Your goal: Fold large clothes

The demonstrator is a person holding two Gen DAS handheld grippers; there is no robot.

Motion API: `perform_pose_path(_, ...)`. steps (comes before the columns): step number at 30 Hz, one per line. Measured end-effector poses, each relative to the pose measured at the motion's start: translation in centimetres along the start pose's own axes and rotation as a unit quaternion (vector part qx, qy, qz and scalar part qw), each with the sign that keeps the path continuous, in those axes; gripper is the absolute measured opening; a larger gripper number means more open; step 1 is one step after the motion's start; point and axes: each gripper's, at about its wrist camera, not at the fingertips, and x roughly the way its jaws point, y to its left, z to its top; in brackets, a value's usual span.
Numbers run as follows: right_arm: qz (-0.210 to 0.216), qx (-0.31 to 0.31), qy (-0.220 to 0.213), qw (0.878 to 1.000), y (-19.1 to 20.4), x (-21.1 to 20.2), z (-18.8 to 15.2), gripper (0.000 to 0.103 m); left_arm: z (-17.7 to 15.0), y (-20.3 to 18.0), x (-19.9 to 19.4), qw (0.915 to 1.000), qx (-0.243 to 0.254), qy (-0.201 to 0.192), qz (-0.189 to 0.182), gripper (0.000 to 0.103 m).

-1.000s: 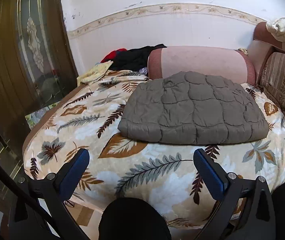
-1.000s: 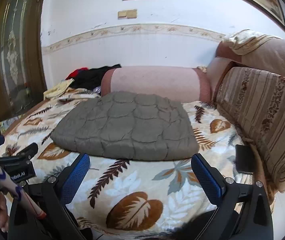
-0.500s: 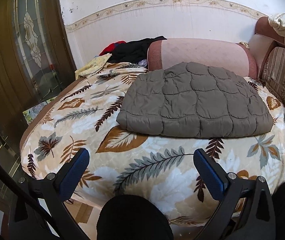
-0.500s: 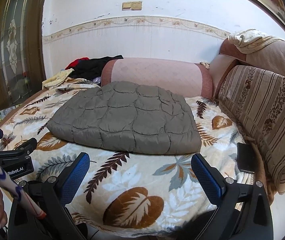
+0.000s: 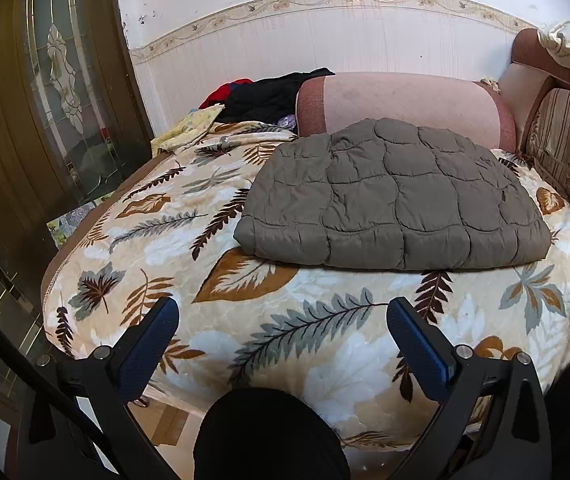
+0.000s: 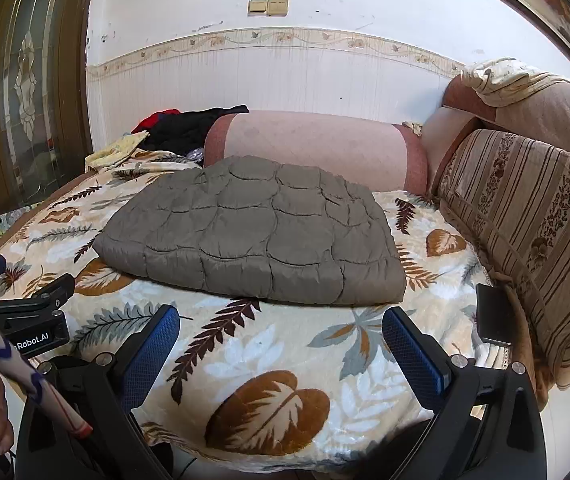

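Note:
A grey-brown quilted jacket (image 5: 397,204) (image 6: 253,232) lies folded into a flat rectangle on the leaf-patterned blanket (image 5: 277,320) (image 6: 269,352), just in front of a pink bolster. My left gripper (image 5: 283,318) hovers open over the blanket's near edge, well short of the jacket, nothing between its blue pads. My right gripper (image 6: 281,326) is open too, near the jacket's front edge but apart from it. The left gripper's body (image 6: 33,320) shows at the left of the right wrist view.
The pink bolster (image 5: 401,104) (image 6: 317,144) lies along the back. A pile of black, red and yellow clothes (image 5: 253,100) sits back left. A striped sofa back (image 6: 525,216) runs along the right, with a dark phone-like object (image 6: 493,316) beside it. A wooden glazed door (image 5: 45,100) stands left.
Both grippers have shifted slightly, so the jacket and bed sit a little differently in each view. The jacket itself has not moved. Both grippers stay open.

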Motion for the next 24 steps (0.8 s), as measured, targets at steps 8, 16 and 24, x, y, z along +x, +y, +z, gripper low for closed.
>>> perform_pose_path(8,0.001,-0.001,0.001,1.0,-0.11,0.12,-0.22,0.103,-0.07,-0.07,0.0,1.0,0.001,-0.001,0.002,0.103)
perform_pose_path(16,0.001,-0.003,0.002,1.0,-0.12,0.17,-0.45,0.103,-0.25,0.05,-0.08,1.0,0.002,-0.003,-0.001,0.103)
perform_pose_path(24,0.002,-0.005,0.004,1.0,-0.18,0.22,-0.61,0.103,-0.39,0.14,-0.19,1.0,0.005,-0.004,-0.005,0.103)
